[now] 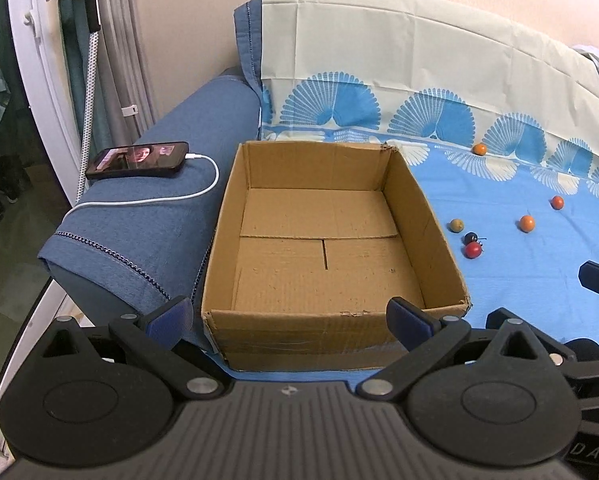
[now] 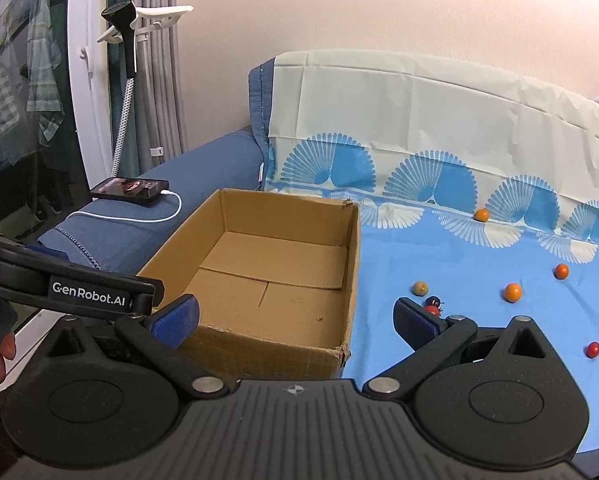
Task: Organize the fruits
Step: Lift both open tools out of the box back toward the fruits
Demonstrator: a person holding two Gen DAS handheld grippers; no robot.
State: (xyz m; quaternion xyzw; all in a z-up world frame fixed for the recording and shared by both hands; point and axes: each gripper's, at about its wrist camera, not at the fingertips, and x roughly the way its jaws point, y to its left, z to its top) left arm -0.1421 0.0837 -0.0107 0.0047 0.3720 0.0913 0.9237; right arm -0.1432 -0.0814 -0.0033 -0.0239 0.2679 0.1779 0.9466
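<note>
An open, empty cardboard box [image 1: 435, 236] [image 2: 349, 276] stands on a blue patterned sheet. Small fruits lie scattered to its right: an olive-green one [image 1: 456, 225] [image 2: 419, 288], a dark one [image 1: 471, 237] [image 2: 433, 301], a red one [image 1: 473, 249] [image 2: 432, 310], orange ones [image 1: 526, 223] [image 2: 512, 292], [image 1: 557, 202] [image 2: 561, 271], [image 1: 479, 149] [image 2: 481, 215], and another red one [image 2: 593, 349]. My left gripper [image 1: 289, 314] is open and empty at the box's near edge. My right gripper [image 2: 295, 316] is open and empty over the box's near right corner.
A phone [image 1: 139, 159] [image 2: 131, 190] on a white charging cable [image 1: 203, 192] lies on the blue sofa armrest [image 1: 139, 232] left of the box. The sofa back [image 1: 399, 40] rises behind. A white door frame and hanging clothes stand at far left.
</note>
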